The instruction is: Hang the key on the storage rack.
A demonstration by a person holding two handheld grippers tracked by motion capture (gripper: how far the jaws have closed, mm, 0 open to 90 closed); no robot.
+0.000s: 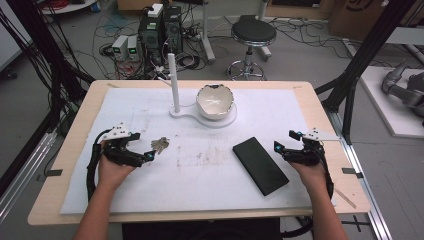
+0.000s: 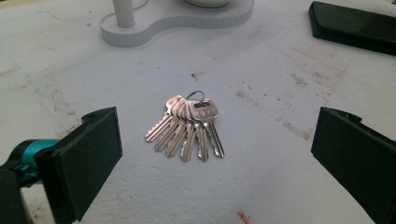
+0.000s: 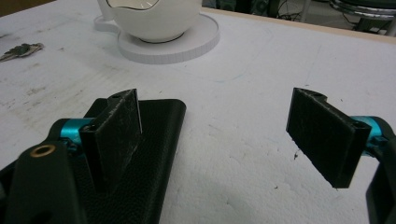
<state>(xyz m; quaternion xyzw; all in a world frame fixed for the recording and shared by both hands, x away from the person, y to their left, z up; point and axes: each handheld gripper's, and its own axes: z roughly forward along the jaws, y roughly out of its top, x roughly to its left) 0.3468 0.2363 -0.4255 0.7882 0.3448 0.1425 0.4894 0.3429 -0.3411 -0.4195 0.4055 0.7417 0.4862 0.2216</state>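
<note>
Keys [image 2: 187, 126] flat on tabletop [image 2: 280, 177]; left gripper [image 2: 215, 154] jaws wide, empty. Risk: jaws skid over thin blades, bunch slides away.

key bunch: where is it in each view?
High view: key bunch left of centre, just ahead of the left gripper.
Left gripper view: centre, between the open jaws.
Right gripper view: far upper left.
Shared landmark: white stand under the bowl.
</note>
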